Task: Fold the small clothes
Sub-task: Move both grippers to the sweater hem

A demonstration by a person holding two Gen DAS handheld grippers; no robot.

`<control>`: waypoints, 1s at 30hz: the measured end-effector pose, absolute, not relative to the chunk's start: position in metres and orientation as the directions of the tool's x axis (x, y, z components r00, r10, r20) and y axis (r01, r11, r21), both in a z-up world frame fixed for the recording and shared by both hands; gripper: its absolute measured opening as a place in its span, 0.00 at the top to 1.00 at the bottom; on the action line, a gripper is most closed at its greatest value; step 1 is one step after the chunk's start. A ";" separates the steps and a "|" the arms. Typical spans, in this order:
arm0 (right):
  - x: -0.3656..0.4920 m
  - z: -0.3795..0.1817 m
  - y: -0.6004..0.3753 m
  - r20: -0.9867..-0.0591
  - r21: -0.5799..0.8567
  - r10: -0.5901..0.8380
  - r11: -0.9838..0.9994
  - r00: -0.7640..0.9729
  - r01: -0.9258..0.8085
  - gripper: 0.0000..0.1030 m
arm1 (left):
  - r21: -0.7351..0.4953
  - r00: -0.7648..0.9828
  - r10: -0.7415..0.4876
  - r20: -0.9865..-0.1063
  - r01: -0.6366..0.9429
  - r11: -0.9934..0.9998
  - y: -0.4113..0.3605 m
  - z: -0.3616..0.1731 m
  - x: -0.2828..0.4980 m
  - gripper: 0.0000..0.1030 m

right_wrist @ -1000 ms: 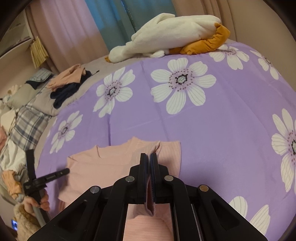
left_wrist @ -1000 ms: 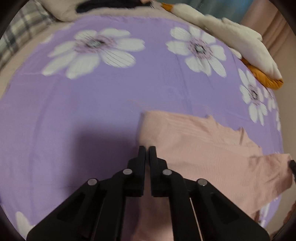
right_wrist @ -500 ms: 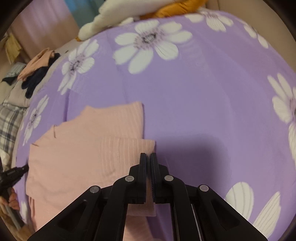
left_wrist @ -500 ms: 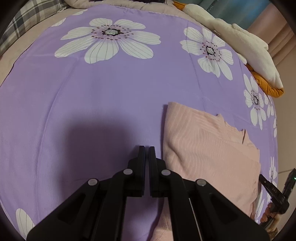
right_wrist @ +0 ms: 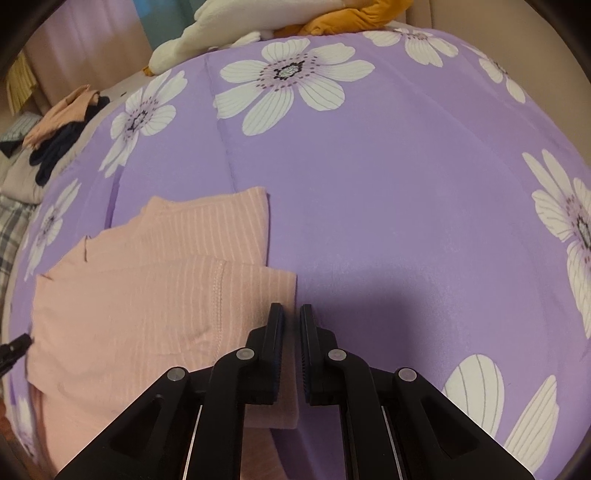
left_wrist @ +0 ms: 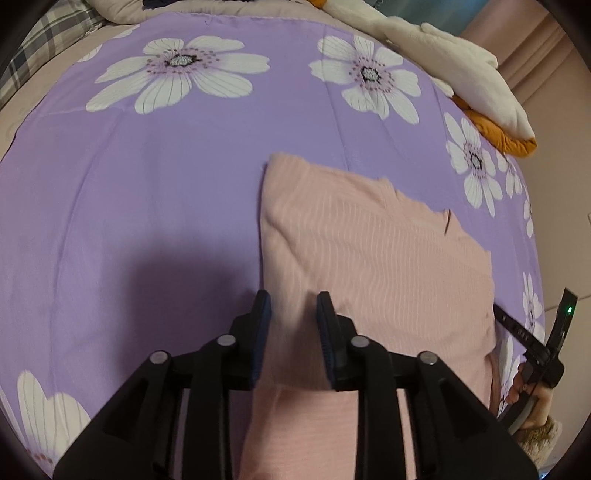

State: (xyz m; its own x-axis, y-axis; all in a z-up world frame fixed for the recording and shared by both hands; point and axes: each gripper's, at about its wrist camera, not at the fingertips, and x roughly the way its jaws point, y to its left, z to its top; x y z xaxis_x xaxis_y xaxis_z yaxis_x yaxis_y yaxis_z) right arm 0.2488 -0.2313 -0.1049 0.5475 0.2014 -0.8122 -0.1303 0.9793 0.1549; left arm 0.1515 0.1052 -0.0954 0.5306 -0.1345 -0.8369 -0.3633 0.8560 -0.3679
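The pink shirt (left_wrist: 373,258) lies partly folded on the purple flowered bedspread (left_wrist: 147,192) of the bed. The left claw (left_wrist: 291,306) is opening, and the shirt's left edge sits between its fingers, but they do not squeeze it. The right claw (right_wrist: 291,317) is pressed almost together, pinching the edge of the folded sleeve (right_wrist: 207,295). A white and orange plush toy (right_wrist: 280,18) lies at twelve o'clock, far from the shirt.
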 end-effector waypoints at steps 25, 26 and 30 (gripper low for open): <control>0.146 -0.058 -0.244 -0.698 0.279 0.338 0.940 0.631 -0.194 0.18 | -0.435 0.606 -0.130 -0.785 -0.390 0.811 0.073 -0.089 0.033 0.15; 0.142 -0.056 -0.244 -0.689 0.283 0.344 0.938 0.638 -0.201 0.17 | -0.437 0.609 -0.132 -0.782 -0.385 0.813 0.072 -0.090 0.028 0.14; 0.128 -0.058 -0.242 -0.674 0.289 0.357 0.933 0.647 -0.213 0.16 | -0.446 0.611 -0.140 -0.779 -0.382 0.810 0.068 -0.095 0.015 0.14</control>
State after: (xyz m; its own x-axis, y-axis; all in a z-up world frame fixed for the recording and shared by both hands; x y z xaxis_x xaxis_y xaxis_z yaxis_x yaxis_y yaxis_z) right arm 0.1280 -0.2423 -0.0577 0.6465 0.3566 -0.6744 -0.2129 0.9333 0.2893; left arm 0.0147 0.0681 -0.0953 0.6112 -0.1405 -0.7789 -0.3820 0.8096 -0.4457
